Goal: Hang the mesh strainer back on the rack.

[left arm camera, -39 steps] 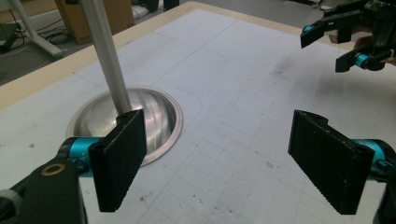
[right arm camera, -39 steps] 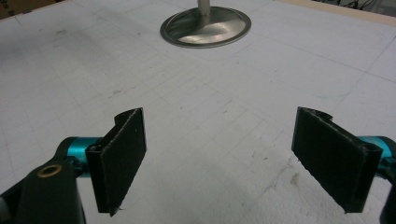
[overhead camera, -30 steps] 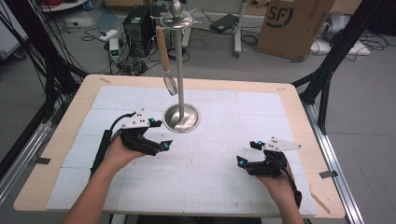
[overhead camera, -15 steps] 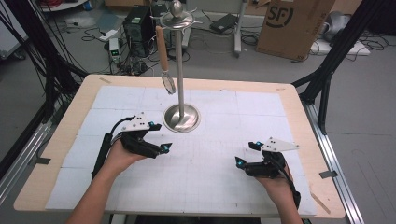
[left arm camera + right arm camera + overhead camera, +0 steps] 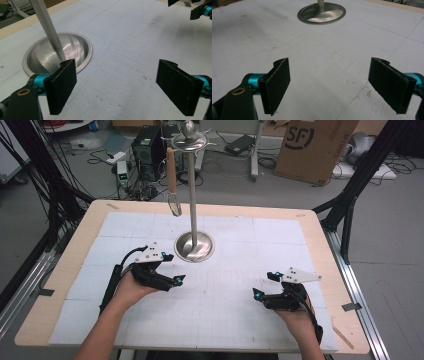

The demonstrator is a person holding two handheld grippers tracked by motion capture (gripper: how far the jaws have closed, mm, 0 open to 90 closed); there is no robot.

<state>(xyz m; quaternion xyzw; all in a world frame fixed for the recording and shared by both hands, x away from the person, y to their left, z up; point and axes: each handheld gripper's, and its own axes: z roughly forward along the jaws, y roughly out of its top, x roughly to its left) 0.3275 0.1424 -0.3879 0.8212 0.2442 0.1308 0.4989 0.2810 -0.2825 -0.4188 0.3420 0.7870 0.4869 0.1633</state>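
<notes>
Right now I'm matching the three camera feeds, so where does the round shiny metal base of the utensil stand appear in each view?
High view: the round metal base sits centre, slightly left, on the white gridded mat.
Left gripper view: upper left, just beyond the left jaw.
Right gripper view: top centre, far ahead of both jaws.
Shared landmark: the slim metal pole rising from the base.

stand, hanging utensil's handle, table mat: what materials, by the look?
Stand: polished metal, probably steel; its domed base mirrors the pole in the left gripper view.
Utensil handle: looks like wood, matte light brown; the wire end below looks metallic.
Mat: white, matte, with a faint grid and scuffs; foam or paper board, hard to tell.
</notes>
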